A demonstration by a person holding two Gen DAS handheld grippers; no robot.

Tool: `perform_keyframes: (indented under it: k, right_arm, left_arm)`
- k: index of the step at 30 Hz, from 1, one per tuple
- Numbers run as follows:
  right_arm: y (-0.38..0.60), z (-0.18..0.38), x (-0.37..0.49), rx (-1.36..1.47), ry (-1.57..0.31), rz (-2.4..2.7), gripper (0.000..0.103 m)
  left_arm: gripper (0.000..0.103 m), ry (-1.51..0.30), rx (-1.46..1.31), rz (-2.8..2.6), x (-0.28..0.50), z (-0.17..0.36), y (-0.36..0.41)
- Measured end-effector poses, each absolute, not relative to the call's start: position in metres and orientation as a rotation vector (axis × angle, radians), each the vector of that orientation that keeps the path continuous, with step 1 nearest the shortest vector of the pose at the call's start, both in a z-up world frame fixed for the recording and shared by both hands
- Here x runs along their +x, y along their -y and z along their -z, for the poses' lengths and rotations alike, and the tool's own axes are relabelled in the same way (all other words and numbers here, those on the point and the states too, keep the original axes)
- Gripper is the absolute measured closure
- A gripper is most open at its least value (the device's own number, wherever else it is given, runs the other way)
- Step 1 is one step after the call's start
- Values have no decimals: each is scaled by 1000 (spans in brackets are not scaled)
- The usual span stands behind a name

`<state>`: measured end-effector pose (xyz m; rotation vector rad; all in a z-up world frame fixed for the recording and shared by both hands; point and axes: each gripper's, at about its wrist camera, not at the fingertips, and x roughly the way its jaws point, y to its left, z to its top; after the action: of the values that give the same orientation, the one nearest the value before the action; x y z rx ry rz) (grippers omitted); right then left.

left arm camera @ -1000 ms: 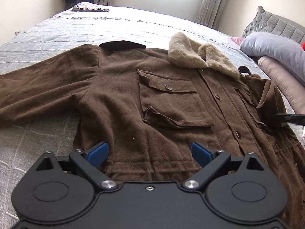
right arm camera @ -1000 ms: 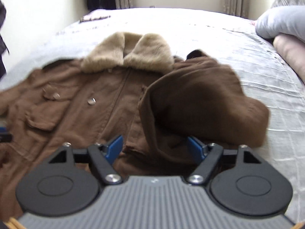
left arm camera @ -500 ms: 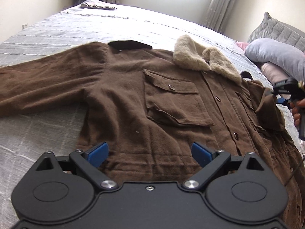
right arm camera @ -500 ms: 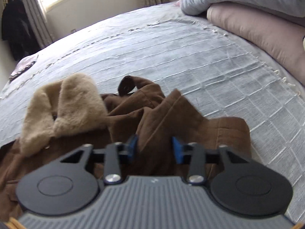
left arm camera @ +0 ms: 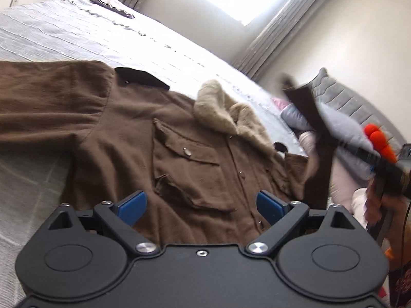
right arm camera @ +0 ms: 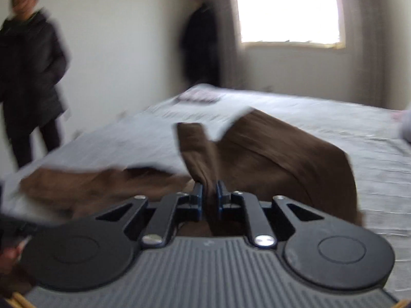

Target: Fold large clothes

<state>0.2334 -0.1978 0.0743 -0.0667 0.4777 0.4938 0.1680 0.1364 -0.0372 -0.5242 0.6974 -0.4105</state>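
Note:
A brown jacket (left arm camera: 143,138) with a cream fur collar (left arm camera: 226,118) lies front-up on the grey bedspread (left arm camera: 64,33). One sleeve stretches out to the left. My left gripper (left arm camera: 201,205) hovers open over the jacket's lower hem, nothing between its blue pads. The other sleeve (left arm camera: 316,138) is lifted off the bed at the right. My right gripper (right arm camera: 209,196) is shut on that sleeve (right arm camera: 269,154), its blue pads pinching a fold of brown cloth that rises above them. The picture there is blurred by motion.
Grey and pink pillows (left arm camera: 341,128) are stacked against a grey headboard (left arm camera: 359,102) at the right. A person in a dark coat (right arm camera: 28,71) stands by the bed's far side. A dark coat (right arm camera: 203,46) hangs beside the window (right arm camera: 287,7).
My right gripper has shut on the folded-over sleeve and lifted it off the bed, swinging toward the window. My left gripper has stayed open above the hem and tilted a little.

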Motion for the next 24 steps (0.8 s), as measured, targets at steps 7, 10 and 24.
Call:
perform_keyframes:
  k: [7,10,24]
  right_arm:
    - [169,-16,225,-235,-761,-595,50]
    - [193,-15,218,-210,-770,-539,45]
    - [351,-18,232,76,-687,-73,19]
  left_arm:
    - [11,-710,-542,405,176,43,-138]
    - [14,-717,-529,414,184,42,-133]
    - [81,-825,-321,322,287,68,-55]
